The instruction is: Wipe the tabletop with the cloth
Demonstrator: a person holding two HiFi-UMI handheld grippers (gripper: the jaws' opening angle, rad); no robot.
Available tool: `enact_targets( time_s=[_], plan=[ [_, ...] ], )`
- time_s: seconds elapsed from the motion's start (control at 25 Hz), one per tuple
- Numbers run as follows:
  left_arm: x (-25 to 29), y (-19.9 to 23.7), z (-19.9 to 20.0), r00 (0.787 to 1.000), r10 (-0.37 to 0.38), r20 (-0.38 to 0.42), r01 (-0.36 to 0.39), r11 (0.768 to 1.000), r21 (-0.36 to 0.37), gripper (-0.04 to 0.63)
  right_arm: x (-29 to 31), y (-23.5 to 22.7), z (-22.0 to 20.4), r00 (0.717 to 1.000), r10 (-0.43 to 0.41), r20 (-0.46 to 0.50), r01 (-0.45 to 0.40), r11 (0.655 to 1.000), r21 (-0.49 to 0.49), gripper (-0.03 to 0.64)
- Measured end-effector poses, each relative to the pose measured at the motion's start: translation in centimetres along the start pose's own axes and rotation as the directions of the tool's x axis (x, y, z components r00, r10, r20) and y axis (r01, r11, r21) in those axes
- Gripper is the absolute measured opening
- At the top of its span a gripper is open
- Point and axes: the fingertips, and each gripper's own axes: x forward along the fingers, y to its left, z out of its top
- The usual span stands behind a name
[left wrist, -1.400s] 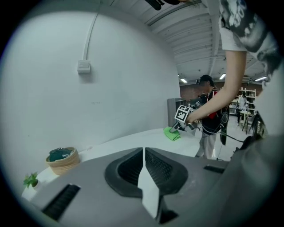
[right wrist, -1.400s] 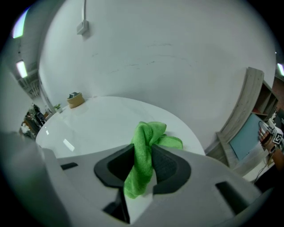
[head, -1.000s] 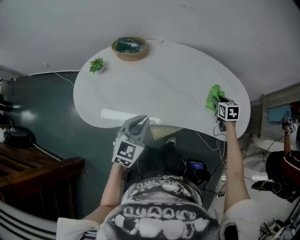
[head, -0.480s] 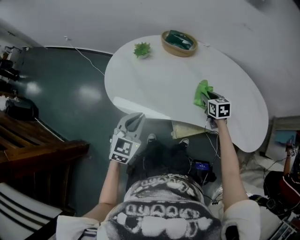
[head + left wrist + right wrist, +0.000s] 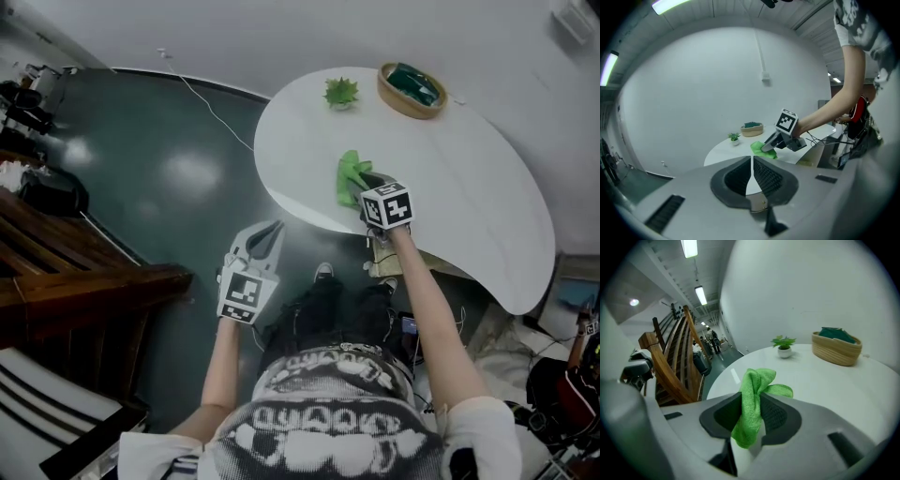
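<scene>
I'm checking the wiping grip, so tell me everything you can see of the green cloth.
The green cloth is bright, fuzzy microfibre by its look, bunched into crumpled folds. The right claw is shut on its middle: one lobe sticks out past the jaws, a tail hangs behind them. It sits near the edge of the white tabletop, apparently touching it.

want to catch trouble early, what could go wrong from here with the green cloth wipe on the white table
1. The green microfibre cloth is bunched into a narrow wad in the right gripper, so the hard jaws may scrape the white oval tabletop, and the wipe may cover only a thin strip.
2. The small potted plant and the woven basket stand on the table's far side; a long forward sweep could knock them.
</scene>
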Motion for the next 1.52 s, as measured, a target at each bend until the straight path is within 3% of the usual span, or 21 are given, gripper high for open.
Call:
enact_targets(
  time_s=[0.32,0.56,0.72,1.08,1.52],
  plan=[
    [-2.6,1.5,-3.0,0.999,0.052,-0.013,-0.052,0.997,-0.059,0.015,5.9,8.9,0.1,0.992,0.114,-0.044,-0.115,0.993,-0.031,0.12],
    [-3.6,1.9,-3.9,0.999,0.05,-0.013,-0.051,0.996,-0.069,0.015,7.9,10.9,-1.6,0.987,0.124,-0.101,-0.128,0.991,-0.039,0.12],
    [-2.8,1.6,-3.9,0.999,0.032,-0.019,-0.033,0.998,-0.057,0.015,7.2,8.5,-3.3,0.988,0.084,-0.132,-0.088,0.996,-0.028,0.12],
    [-0.4,-0.6,-2.8,0.996,-0.087,0.0,0.087,0.996,-0.009,0.015,2.4,3.2,-7.1,0.99,-0.021,-0.138,0.029,0.998,0.055,0.12],
    [5.0,-7.9,2.4,0.967,-0.253,0.038,0.248,0.963,0.107,0.015,-10.0,-7.4,-15.0,0.963,-0.211,-0.165,0.237,0.959,0.155,0.12]
  ],
)
